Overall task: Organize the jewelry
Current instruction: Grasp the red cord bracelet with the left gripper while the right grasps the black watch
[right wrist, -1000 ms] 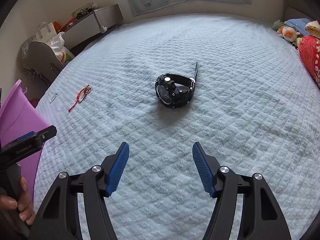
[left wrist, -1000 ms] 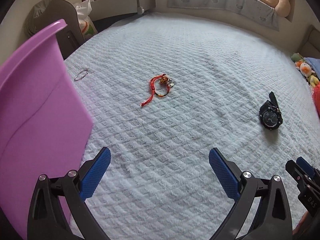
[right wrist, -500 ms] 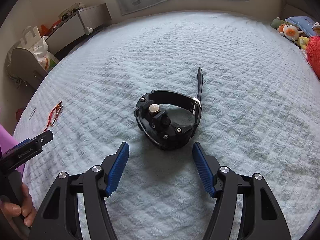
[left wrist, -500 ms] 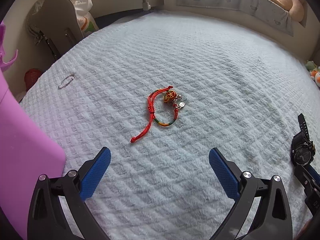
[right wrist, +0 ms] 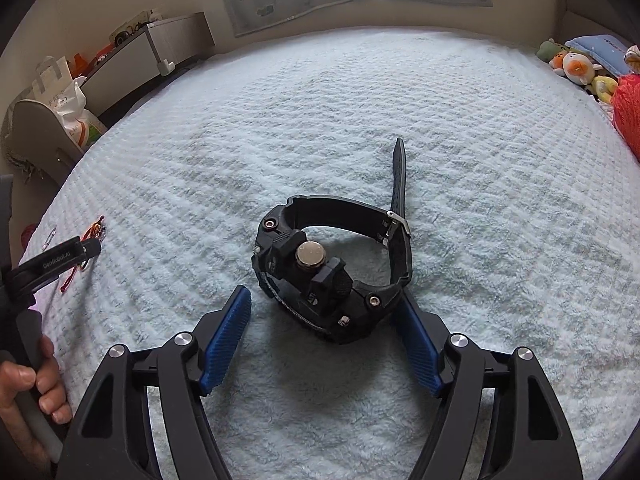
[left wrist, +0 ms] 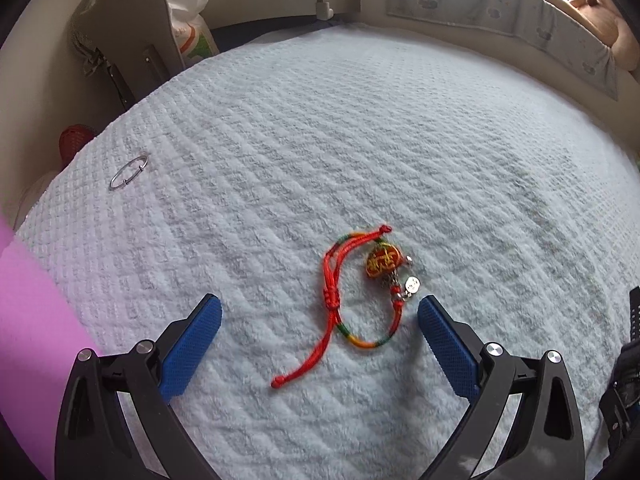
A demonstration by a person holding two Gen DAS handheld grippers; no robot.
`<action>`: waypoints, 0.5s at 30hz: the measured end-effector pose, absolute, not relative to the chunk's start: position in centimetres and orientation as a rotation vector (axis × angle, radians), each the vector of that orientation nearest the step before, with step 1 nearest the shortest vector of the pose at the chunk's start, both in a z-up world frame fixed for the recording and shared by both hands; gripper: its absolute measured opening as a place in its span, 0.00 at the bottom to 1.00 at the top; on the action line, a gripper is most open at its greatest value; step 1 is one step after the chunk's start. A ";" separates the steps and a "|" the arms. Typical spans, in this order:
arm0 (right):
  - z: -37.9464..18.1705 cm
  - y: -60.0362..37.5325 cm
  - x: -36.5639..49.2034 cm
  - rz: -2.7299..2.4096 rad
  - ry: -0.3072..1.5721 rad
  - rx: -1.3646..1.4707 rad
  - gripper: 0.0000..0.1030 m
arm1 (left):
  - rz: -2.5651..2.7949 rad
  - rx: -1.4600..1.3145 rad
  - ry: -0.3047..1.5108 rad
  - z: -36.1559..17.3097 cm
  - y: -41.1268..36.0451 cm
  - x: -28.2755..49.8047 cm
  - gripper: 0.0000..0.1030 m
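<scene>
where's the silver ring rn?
In the left wrist view, the silver ring lies flat on the white blanket, far left near its edge, well beyond and left of the red bracelet.

1. The left gripper [left wrist: 319, 311] reaches in from the bottom of the left wrist frame, its blue-padded fingers [left wrist: 191, 346] spread wide apart and gripping nothing.
2. The right gripper [right wrist: 322, 305] enters from the bottom of its frame, jaws likewise spread wide.
3. The left hand [right wrist: 28, 390], at the lower left of the right wrist frame, curls its fingers round the left gripper's handle.
</scene>
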State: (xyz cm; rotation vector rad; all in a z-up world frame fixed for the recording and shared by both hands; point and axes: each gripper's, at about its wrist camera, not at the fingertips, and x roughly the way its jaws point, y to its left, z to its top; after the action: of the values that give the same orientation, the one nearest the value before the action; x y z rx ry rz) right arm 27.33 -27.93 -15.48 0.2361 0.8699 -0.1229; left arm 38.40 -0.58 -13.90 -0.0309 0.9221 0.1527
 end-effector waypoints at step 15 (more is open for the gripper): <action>-15.9 -27.6 28.6 -0.142 0.871 0.210 0.73 | 0.166 -0.028 0.965 -15.1 -0.5 41.4 0.94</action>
State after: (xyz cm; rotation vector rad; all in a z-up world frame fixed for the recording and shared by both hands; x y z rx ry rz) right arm 28.60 -27.56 -15.91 0.2101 0.8713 -0.1421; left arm 41.38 -0.54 -15.07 -0.0280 0.9646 0.1656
